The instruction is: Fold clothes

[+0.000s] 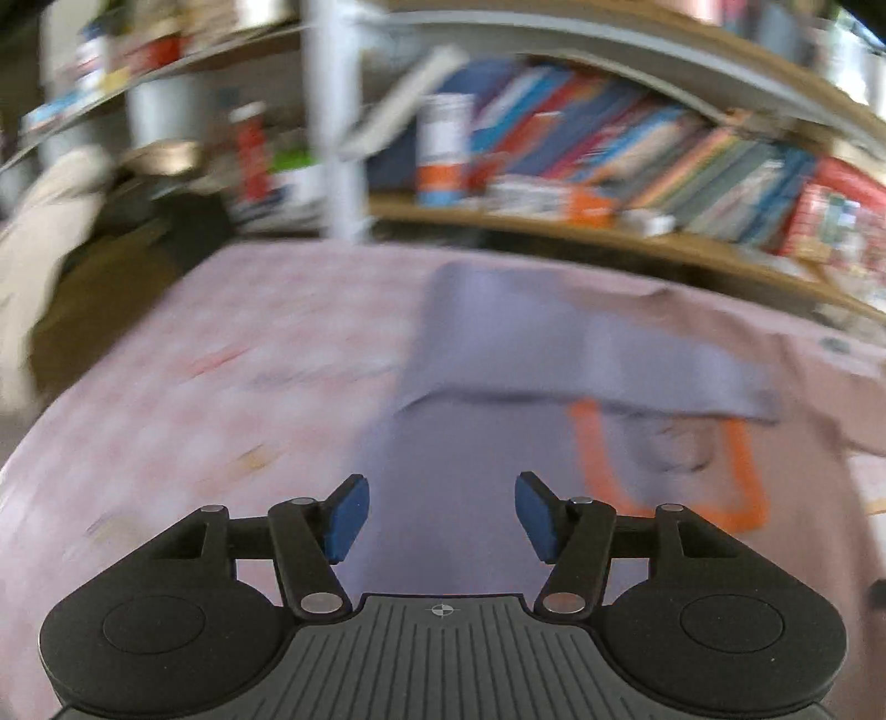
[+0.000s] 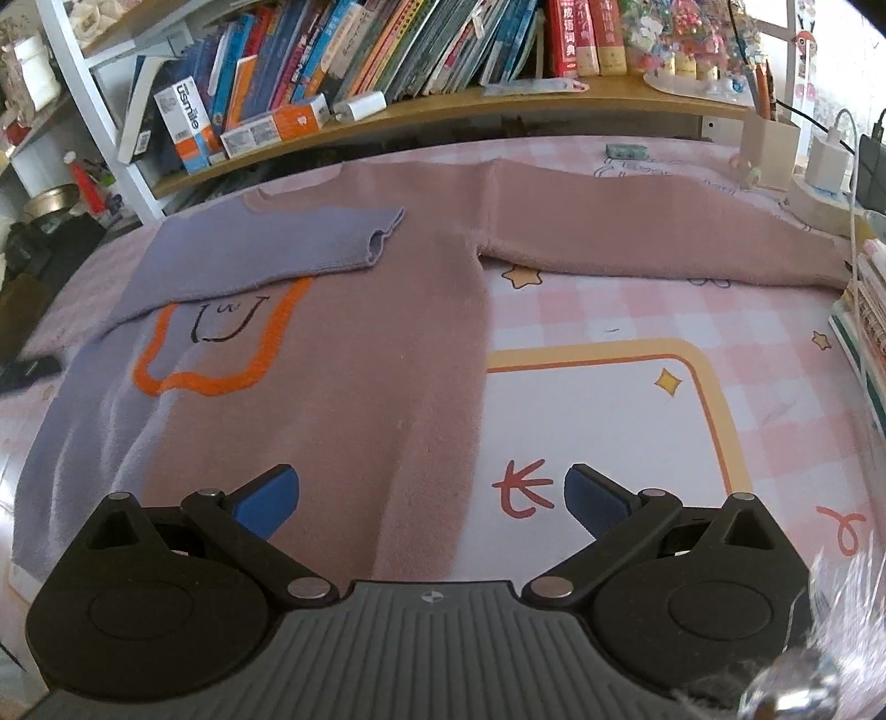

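A two-tone sweater (image 2: 354,332) lies flat, front up, on a pink checked table cover (image 2: 637,332), its body spread from the far edge toward the camera. The left half is lilac, the right half dusty pink, and an orange outline (image 2: 221,382) with a small drawn face sits on the chest. The lilac sleeve (image 2: 266,249) is folded across the chest, its cuff near the middle of the garment and its lower edge overlapping the top of the orange outline. The pink sleeve (image 2: 664,232) is stretched out straight to the right along the far side of the cover. The right gripper (image 2: 432,498) hovers over the sweater's lower right edge, jaws wide apart with nothing between them; one blue pad (image 2: 266,501) is above the pink knit, the other above the bare cover. The left gripper (image 1: 441,518), seen in a motion-blurred view, is above the lilac side of the sweater (image 1: 498,343), its jaws partly apart and empty. Behind the table, a shelf (image 2: 498,97) holds a leaning row of books (image 2: 387,44) and a few boxes. A charger and cable (image 2: 830,155) stand at the far right.
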A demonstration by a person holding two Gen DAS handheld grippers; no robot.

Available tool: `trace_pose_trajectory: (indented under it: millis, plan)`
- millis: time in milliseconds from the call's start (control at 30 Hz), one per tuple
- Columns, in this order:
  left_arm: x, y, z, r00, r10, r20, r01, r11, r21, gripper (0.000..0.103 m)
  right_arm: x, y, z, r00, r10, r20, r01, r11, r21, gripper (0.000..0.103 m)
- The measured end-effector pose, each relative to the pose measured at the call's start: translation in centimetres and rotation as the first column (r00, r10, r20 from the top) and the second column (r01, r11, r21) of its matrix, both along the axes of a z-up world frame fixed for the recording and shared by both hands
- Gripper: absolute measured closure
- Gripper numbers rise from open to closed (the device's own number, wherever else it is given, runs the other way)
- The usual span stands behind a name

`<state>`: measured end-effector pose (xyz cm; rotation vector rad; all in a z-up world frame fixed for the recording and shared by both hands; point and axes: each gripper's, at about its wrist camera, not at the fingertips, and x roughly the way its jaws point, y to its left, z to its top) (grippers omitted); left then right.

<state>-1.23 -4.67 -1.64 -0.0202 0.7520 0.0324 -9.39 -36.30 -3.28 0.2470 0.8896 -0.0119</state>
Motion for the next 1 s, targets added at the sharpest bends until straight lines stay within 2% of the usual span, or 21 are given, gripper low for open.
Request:
trace_pose_trajectory:
  millis: [67, 167, 367, 500, 600, 667, 767, 1000]
  plan:
    - [-1.1, 1.7, -0.6, 0.998, 0.058, -0.016, -0.058, 0.998, 0.001, 0.046, 0.3, 0.4, -0.1, 1.000, 0.005, -0.007, -0.005, 1.000, -0.004, 0.000]
    - [-1.6, 3.0, -1.0, 0.996, 0.084, -0.022, -0.084, 0.996, -0.011, 0.047, 0.3, 0.9, 0.0, 1.000, 0.012, -0.008, -0.012, 1.000, -0.005, 0.000]
    - [0.7, 4.1, -2.2, 0.997, 0.049, -0.057, -0.050, 0.999, -0.005, 0.047, 0.1, 1.5, 0.0, 0.999, -0.035, -0.019, 0.035, 0.999, -0.029, 0.002]
    - [1.3, 5.1, -3.2, 0.995, 0.036, -0.089, -0.040, 0.998, -0.049, 0.048, -0.1, 1.6, -0.1, 0.996, -0.085, -0.038, 0.084, 0.996, -0.035, 0.003]
    - [1.7, 5.3, -3.5, 0.994, -0.002, -0.108, -0.005, 0.997, -0.072, 0.070, -0.4, 1.9, 0.0, 0.992, -0.117, -0.037, 0.116, 0.993, -0.034, 0.007]
    - [2.1, 5.1, -3.4, 0.993, -0.043, -0.114, 0.034, 0.996, -0.084, 0.093, -0.4, 2.1, 0.0, 0.989, -0.143, -0.044, 0.142, 0.989, -0.032, 0.012]
    - [2.6, 4.9, -3.3, 0.988, -0.093, -0.119, 0.082, 0.992, -0.101, 0.099, -0.4, 2.5, -0.2, 0.982, -0.179, -0.057, 0.177, 0.984, -0.035, 0.015]
    - [3.0, 7.9, -2.7, 0.995, -0.038, -0.094, 0.024, 0.989, -0.145, 0.099, -0.3, 4.0, -0.4, 0.975, -0.210, -0.069, 0.208, 0.977, -0.040, 0.017]
